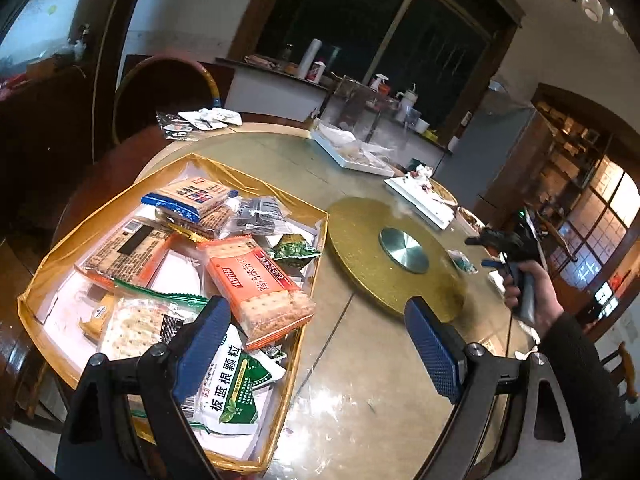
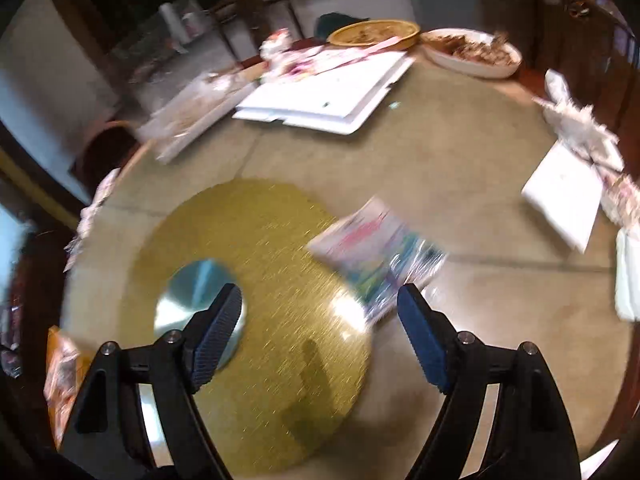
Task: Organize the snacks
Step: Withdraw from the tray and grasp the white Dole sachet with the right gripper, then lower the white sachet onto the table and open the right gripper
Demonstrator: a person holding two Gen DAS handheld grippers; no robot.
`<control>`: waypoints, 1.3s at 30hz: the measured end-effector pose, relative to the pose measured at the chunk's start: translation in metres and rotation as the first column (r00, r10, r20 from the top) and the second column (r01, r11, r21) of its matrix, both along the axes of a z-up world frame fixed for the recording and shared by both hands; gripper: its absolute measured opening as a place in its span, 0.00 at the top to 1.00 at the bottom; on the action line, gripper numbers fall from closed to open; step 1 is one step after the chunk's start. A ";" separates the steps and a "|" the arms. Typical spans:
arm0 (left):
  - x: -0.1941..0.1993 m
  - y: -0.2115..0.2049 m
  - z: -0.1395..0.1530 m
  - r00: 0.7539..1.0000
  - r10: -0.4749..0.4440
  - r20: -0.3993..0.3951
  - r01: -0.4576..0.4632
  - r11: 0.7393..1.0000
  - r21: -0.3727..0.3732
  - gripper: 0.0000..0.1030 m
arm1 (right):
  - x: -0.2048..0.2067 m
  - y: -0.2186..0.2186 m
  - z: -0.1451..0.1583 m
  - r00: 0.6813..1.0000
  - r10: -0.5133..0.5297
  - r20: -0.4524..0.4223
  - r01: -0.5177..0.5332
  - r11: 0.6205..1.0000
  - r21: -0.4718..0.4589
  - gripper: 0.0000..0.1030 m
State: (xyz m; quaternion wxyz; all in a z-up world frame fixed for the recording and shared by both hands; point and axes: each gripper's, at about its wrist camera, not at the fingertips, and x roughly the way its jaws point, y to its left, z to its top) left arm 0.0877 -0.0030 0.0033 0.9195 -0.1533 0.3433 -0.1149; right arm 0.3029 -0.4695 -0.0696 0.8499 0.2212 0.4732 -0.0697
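A gold-rimmed tray [image 1: 48, 280] on the left of the table holds several snack packs, among them an orange cracker pack [image 1: 260, 284] and a green-and-white sachet [image 1: 230, 388]. My left gripper [image 1: 320, 346] hangs open above the tray's near right corner, nothing between its fingers. In the blurred right wrist view, my right gripper [image 2: 320, 320] is open and empty above the gold turntable disc [image 2: 260, 248]. A colourful snack packet [image 2: 376, 256] lies just ahead of it, across the disc's right edge. A hand [image 1: 520, 292] holds that gripper at the table's right side.
White flat boxes [image 2: 328, 96] and dishes of food [image 2: 472, 54] crowd the far side of the round table [image 1: 360, 380]. Another white box [image 2: 564, 196] and crumpled wrappers [image 2: 576, 124] lie at the right. A metal hub [image 2: 192, 300] sits in the disc's middle. A chair [image 1: 160, 88] stands behind the tray.
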 end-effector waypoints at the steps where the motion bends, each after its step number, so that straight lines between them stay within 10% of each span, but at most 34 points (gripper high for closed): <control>1: -0.001 0.000 0.000 1.000 0.004 0.006 -0.004 1.000 0.004 0.14 | 0.009 -0.003 -0.002 1.000 -0.004 -0.007 0.003 1.000 -0.015 0.21; 12: -0.006 0.002 -0.002 1.000 -0.005 -0.007 0.005 1.000 -0.018 0.14 | 0.031 -0.007 -0.041 0.996 0.051 -0.078 -0.056 0.997 -0.059 0.25; 21: -0.023 -0.003 0.006 1.000 0.001 0.013 -0.001 1.000 -0.003 0.14 | 0.011 0.010 -0.039 0.991 0.033 -0.131 -0.066 0.966 -0.251 0.85; 27: -0.036 -0.009 0.008 1.000 -0.014 0.010 0.014 1.000 -0.013 0.14 | -0.042 0.060 -0.032 0.984 0.153 -0.093 -0.169 0.963 -0.210 0.95; 39: -0.038 -0.065 -0.037 0.944 -0.280 -0.176 0.264 0.958 -0.112 0.14 | -0.244 0.229 -0.016 0.795 0.604 0.059 -0.601 0.797 -0.058 0.95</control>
